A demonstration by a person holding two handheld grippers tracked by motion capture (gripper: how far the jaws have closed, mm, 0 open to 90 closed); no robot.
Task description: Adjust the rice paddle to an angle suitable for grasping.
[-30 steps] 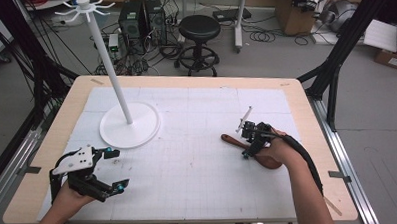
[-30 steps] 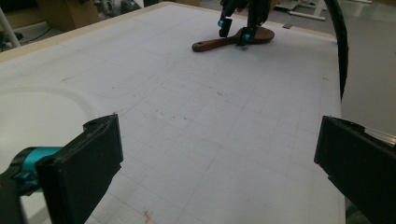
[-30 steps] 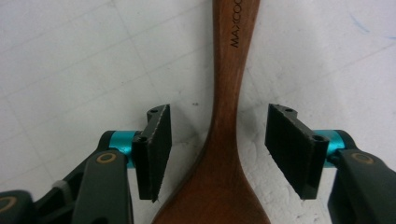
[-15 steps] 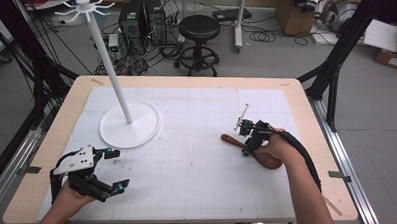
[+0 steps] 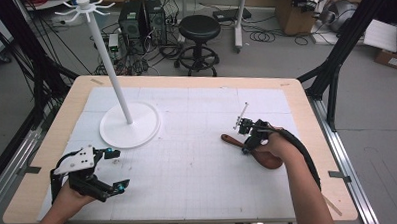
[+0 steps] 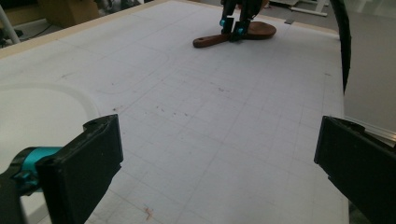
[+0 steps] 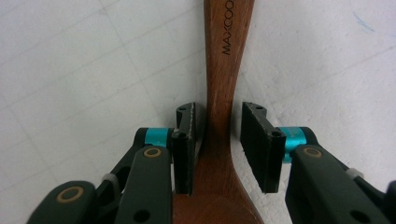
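Spoon [image 5: 248, 149], 1 wooden one, lies flat at about 4 o'clock on the white gridded mat [image 5: 188, 162] covering a light wood table [image 5: 306, 108]. 1 white stand [image 5: 129, 125] with a tall pole sits at 10 o'clock. Room behind: 1 black stool [image 5: 198, 29], grey floor, loads of cables. 2 grippers: right gripper [image 7: 223, 140] straddles the spoon's neck, jaws just been closing, left pad touching, right pad not quite. Left gripper [image 5: 111, 170] at 7 o'clock hangs wide apart, holding nothing.

The wooden spoon [image 7: 223, 84] bears dark letters along its handle. They read "MAXCOO", cut off at the picture's top edge.
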